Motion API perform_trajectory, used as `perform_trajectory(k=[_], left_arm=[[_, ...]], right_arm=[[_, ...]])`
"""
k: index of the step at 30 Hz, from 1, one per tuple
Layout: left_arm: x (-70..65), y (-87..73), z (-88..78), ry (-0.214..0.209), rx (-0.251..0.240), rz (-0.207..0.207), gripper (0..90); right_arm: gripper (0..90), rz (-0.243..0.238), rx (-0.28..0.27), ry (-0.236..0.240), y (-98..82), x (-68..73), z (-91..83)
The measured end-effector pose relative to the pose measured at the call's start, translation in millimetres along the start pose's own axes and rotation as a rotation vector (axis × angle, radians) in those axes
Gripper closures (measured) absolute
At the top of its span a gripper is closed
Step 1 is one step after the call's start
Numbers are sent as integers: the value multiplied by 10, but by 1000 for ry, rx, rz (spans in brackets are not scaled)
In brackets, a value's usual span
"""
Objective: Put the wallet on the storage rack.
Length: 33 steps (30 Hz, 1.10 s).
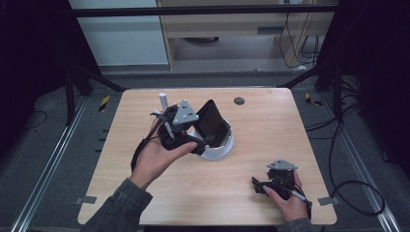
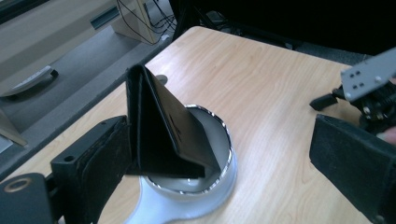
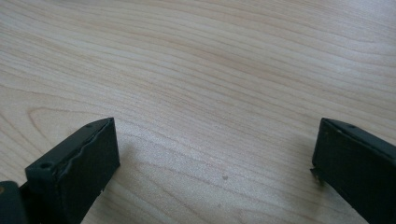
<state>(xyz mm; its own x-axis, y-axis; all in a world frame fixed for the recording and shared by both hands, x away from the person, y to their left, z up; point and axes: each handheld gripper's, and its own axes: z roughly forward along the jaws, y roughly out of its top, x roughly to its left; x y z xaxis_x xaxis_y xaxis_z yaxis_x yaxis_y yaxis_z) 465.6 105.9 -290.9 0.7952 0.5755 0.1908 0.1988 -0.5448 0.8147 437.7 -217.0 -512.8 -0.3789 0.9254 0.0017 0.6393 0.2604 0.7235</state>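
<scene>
Both jaws released; back left gripper (image 1: 205,145) straight off wallet (image 2: 163,133) so it stays propped in bowl (image 2: 219,186).

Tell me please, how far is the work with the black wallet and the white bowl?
Done, it seems: the black wallet stands tilted inside the white bowl, leaning on its rim. In hand: the left tool sits around it with jaws wide; one pad is at the wallet's edge, the other well clear. Left: drawing that tool away. The right tool rests open on the table.
</scene>
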Motion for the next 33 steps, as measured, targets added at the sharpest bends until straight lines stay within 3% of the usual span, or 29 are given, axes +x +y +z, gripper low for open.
perform_trajectory(k=[4,14,24,33], left_arm=[[-56,-159,-50,3,20,9,48],[-120,-514,-54,-10,35,-28,43],[-251,-924,99,-42,96,-31,36],[-287,-1225,240,-55,148,-49,36]], right_arm=[[8,-5,-1,-2,-1,-2,2],[7,-3,0,-1,-1,0,2],[7,-2,0,0,-1,1,1],[7,-2,0,-1,-1,1,2]])
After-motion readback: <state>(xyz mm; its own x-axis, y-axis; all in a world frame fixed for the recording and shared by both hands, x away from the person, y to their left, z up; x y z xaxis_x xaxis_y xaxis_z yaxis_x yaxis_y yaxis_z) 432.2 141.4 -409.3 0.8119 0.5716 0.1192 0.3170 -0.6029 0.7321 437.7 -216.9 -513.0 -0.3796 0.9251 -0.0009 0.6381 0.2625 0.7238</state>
